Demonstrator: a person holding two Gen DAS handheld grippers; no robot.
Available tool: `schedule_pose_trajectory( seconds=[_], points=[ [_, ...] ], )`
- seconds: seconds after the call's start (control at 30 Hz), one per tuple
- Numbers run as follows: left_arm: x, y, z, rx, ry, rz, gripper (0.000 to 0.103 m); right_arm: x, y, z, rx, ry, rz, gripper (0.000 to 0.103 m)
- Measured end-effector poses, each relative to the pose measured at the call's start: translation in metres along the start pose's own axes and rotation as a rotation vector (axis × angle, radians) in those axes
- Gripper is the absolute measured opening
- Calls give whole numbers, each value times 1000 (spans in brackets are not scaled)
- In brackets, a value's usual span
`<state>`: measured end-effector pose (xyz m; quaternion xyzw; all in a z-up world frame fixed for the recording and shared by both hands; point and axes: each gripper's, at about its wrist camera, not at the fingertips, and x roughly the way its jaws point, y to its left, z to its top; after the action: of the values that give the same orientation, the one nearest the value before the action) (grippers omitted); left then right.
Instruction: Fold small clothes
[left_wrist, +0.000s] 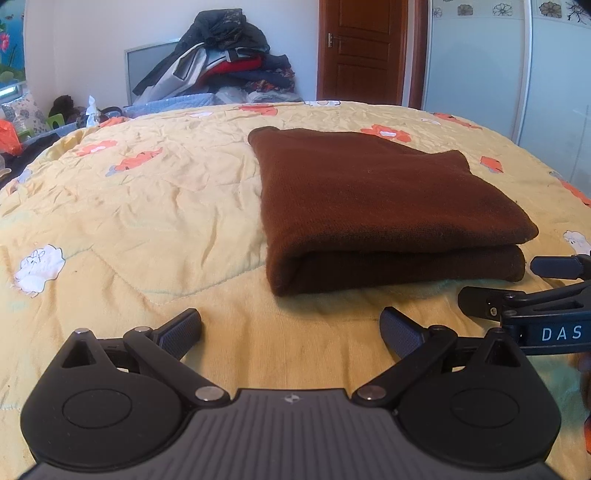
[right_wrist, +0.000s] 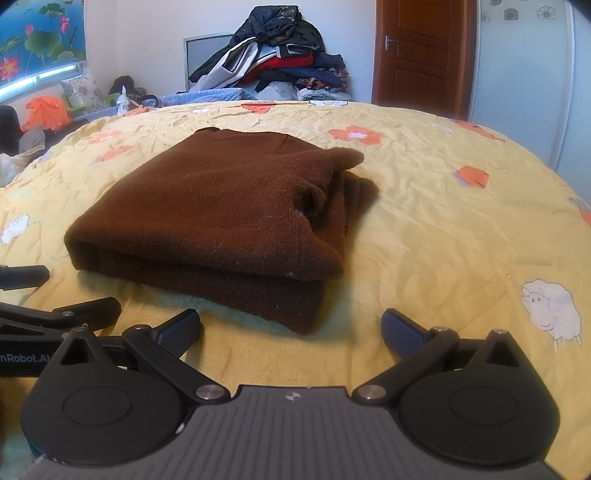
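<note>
folded brown knit sweater (left_wrist: 384, 206) seen ahead, long axis running away | left gripper (left_wrist: 291, 328) spread, empty | right gripper (right_wrist: 291, 326) spread, empty, nearer the loose edge

The brown garment (right_wrist: 207, 218) is a matt, fuzzy knit with fine ribs. The quilt (left_wrist: 129, 221) covering the bed is crinkled, stitched yellow cloth with a printed pattern. Each claw is matt black plastic, with ribbed pads (left_wrist: 181, 330) and shiny metal rivets (left_wrist: 207, 393). The door (right_wrist: 419, 51) is glossy wood.
</note>
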<state>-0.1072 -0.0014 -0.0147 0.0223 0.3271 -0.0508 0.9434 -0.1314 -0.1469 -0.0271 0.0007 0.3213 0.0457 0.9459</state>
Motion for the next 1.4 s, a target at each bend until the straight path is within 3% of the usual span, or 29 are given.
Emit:
schedule_pose_trajectory(
  seconds=[0.67,0.97,1.4],
  points=[
    [8,-5,15,-67,69,70,103,-1,0,0,17,6,-5,103],
    [10,-3,23,-70,119,67,103,-2,-2,10,166,54,-44,103],
    [14,-6,33,-102,196,87,103,2,-12,20,153,136,-52,103]
  ],
)
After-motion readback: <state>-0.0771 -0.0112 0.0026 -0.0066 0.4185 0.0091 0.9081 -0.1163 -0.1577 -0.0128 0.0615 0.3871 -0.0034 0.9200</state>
